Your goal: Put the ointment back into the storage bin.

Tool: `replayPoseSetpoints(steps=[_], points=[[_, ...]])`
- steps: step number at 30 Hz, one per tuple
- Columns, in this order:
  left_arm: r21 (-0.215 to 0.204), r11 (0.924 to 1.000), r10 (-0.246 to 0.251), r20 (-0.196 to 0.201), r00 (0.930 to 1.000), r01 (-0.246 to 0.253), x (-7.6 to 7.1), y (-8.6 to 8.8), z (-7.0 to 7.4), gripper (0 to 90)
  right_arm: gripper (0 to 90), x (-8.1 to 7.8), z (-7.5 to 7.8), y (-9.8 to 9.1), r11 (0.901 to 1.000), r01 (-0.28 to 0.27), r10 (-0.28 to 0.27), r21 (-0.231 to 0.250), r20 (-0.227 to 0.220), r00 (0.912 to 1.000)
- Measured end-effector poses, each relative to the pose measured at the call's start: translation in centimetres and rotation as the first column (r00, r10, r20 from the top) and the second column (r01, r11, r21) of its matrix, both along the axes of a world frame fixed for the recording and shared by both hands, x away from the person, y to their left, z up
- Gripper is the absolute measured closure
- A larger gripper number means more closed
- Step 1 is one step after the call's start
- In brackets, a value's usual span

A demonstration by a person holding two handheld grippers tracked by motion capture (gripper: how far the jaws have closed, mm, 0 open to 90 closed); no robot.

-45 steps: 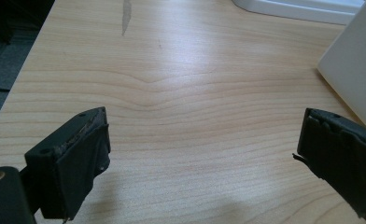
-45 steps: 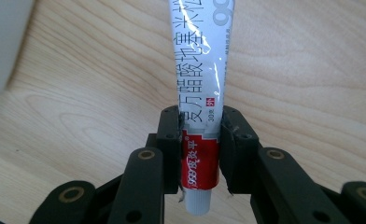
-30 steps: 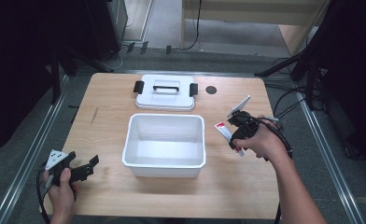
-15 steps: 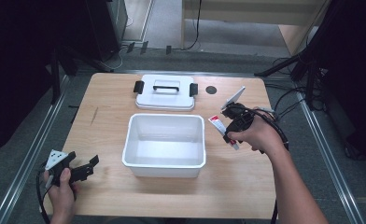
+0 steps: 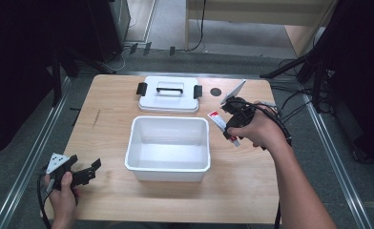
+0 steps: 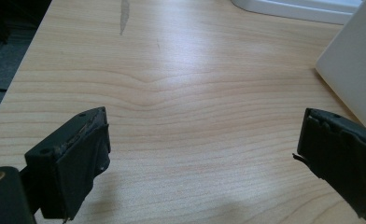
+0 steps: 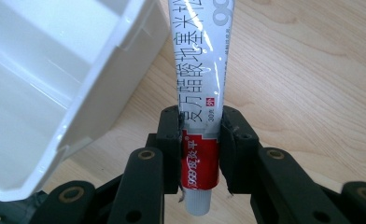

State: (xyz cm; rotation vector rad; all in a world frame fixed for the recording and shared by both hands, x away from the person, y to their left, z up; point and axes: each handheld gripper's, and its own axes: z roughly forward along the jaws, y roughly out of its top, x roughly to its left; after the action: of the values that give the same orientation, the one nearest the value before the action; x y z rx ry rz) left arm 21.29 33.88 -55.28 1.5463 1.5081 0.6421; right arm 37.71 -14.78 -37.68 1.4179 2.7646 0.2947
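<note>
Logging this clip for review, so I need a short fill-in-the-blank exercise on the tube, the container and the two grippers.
1. The right gripper is shut on a white and red ____.
2. The left gripper rests over the bare table with its jaws ____.
3. The white lid, with its black latches, lies on the table ____ the open white container, on the side away from the person.
4. In the high view the ointment tube hangs just outside the container's ____ rim.

Missing words: ointment tube; open; beyond; right

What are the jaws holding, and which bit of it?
The right gripper pinches a silver-and-red ointment tube at its red end near the white cap. The left gripper is open, holding nothing.
</note>
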Motion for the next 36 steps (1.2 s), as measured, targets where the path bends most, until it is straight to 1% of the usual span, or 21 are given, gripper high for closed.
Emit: replayPoseSetpoints(steps=[6,8,11,12,14,15,16,18,20,21,24,25,26,27,28,29,30,31,34,35,36], points=[[-0.003,1.0000,0.000,0.002,1.0000,0.000,0.0,0.0,0.0,3.0,72.9,0.0,1.1,0.7,1.0000,-0.009,0.009,0.003,0.009,0.9999],[-0.004,1.0000,-0.001,0.001,1.0000,0.001,0.0,0.0,0.0,3.0,72.8,0.0,1.5,1.2,0.9993,-0.032,0.032,0.021,0.013,0.9994],[-0.004,1.0000,-0.002,0.001,1.0000,0.002,0.0,0.0,0.0,3.0,72.8,-0.1,1.8,2.0,0.9984,-0.050,0.050,0.025,0.017,0.9986],[-0.004,1.0000,-0.002,0.002,1.0000,0.002,0.0,0.0,0.0,3.0,72.8,-0.2,1.9,2.3,0.9987,-0.046,0.046,0.023,0.014,0.9989],[-0.006,1.0000,-0.004,-0.001,1.0000,0.004,0.0,0.0,0.0,3.0,72.8,-0.4,2.0,2.9,0.9975,-0.063,0.062,0.032,0.019,0.9979],[-0.006,1.0000,-0.004,-0.001,1.0000,0.004,0.0,0.0,0.0,3.0,72.8,-0.4,2.0,2.9,0.9975,-0.063,0.062,0.032,0.019,0.9979],[-0.002,1.0000,-0.005,0.000,1.0000,0.005,0.0,0.0,0.0,3.0,72.8,-0.5,2.2,3.4,0.9964,-0.079,0.079,0.030,0.024,0.9966],[0.002,1.0000,-0.005,0.000,1.0000,0.005,0.0,0.0,0.0,3.0,72.8,-0.7,2.3,3.6,0.9964,-0.079,0.079,0.029,0.018,0.9967],[-0.001,1.0000,-0.004,-0.003,1.0000,0.004,0.0,0.0,0.0,3.0,72.8,-0.9,2.4,4.2,0.9933,-0.111,0.110,0.031,0.020,0.9937],[-0.002,1.0000,-0.004,-0.002,1.0000,0.004,0.0,0.0,0.0,3.0,72.8,-0.9,2.4,4.2,0.9933,-0.111,0.110,0.031,0.020,0.9937],[-0.003,1.0000,-0.004,-0.004,1.0000,0.004,0.0,0.0,0.0,3.0,72.7,-1.2,2.5,4.8,0.9883,-0.148,0.147,0.038,0.018,0.9889],[-0.003,1.0000,-0.004,-0.004,1.0000,0.004,0.0,0.0,0.0,3.0,72.7,-1.2,2.5,4.8,0.9883,-0.148,0.147,0.038,0.018,0.9889],[-0.003,1.0000,-0.005,-0.002,1.0000,0.005,0.0,0.0,0.0,3.0,72.7,-1.4,2.5,5.1,0.9831,-0.177,0.176,0.046,0.016,0.9842],[-0.003,1.0000,-0.005,-0.002,1.0000,0.005,0.0,0.0,0.0,3.0,72.7,-1.4,2.5,5.1,0.9831,-0.177,0.176,0.046,0.016,0.9842],[-0.005,1.0000,-0.004,-0.002,1.0000,0.004,0.0,0.0,0.0,3.0,72.7,-1.5,2.5,5.3,0.9795,-0.195,0.195,0.049,0.018,0.9807],[-0.006,1.0000,-0.005,-0.002,1.0000,0.005,0.0,0.0,0.0,3.0,72.7,-1.8,2.6,5.6,0.9697,-0.238,0.238,0.054,0.019,0.9712],[-0.006,1.0000,-0.005,-0.002,1.0000,0.005,0.0,0.0,0.0,3.0,72.7,-2.0,2.6,5.8,0.9630,-0.264,0.262,0.057,0.028,0.9646],[-0.007,1.0000,-0.005,-0.002,1.0000,0.005,0.0,0.0,0.0,3.0,72.7,-2.1,2.7,5.9,0.9507,-0.305,0.303,0.057,0.042,0.9521],[-0.010,0.9999,-0.004,-0.002,1.0000,0.004,0.0,0.0,0.0,3.0,72.6,-2.5,2.7,6.3,0.9186,-0.392,0.389,0.051,0.062,0.9193],[-0.010,0.9999,-0.005,-0.002,1.0000,0.005,0.0,0.0,0.0,3.0,72.6,-2.7,2.7,6.5,0.9041,-0.425,0.421,0.049,0.066,0.9045],[-0.010,0.9999,-0.005,-0.002,1.0000,0.005,0.0,0.0,0.0,3.0,72.6,-2.7,2.7,6.5,0.9041,-0.425,0.421,0.049,0.066,0.9045]])
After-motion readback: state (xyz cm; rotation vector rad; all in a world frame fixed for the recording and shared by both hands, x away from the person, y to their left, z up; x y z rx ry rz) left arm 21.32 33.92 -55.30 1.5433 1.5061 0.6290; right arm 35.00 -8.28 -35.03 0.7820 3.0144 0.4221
